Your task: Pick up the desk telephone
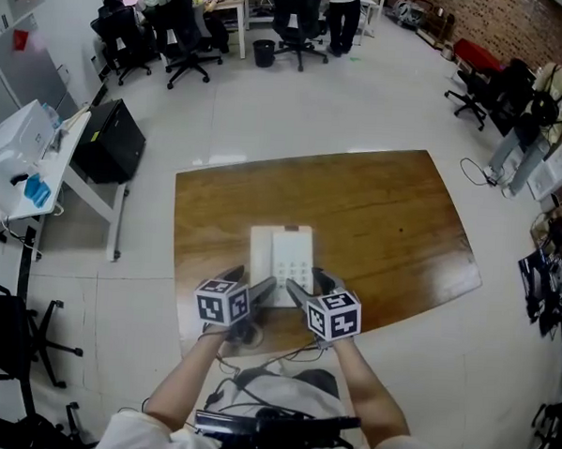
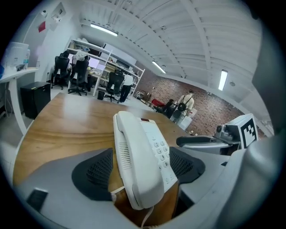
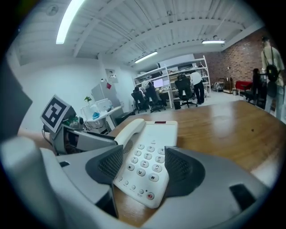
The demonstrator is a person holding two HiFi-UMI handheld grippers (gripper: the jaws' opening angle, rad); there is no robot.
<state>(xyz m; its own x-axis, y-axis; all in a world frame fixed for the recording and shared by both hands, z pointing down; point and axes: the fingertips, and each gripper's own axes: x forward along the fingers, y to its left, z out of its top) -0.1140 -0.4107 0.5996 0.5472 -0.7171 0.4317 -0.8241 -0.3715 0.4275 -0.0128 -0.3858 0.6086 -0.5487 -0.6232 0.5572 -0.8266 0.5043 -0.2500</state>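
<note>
A white desk telephone point(image 1: 281, 262) lies flat on the brown wooden table point(image 1: 394, 225), handset on its left side, keypad to the right. Both grippers sit at its near end, side by side. My left gripper point(image 1: 261, 291) is open, and the handset end point(image 2: 134, 156) lies between its dark pads point(image 2: 94, 172) without being pressed. My right gripper point(image 1: 301, 292) is open too, its pads point(image 3: 184, 167) either side of the keypad corner point(image 3: 143, 163). Each gripper shows in the other's view: the right one point(image 2: 210, 142) and the left one point(image 3: 82, 139).
The phone's cord point(image 1: 255, 356) trails off the near table edge toward me. A black cabinet point(image 1: 111, 142) and a white desk point(image 1: 26, 163) stand to the left. Office chairs point(image 1: 183, 35) and people are at the back, and a person point(image 1: 541, 110) stands far right.
</note>
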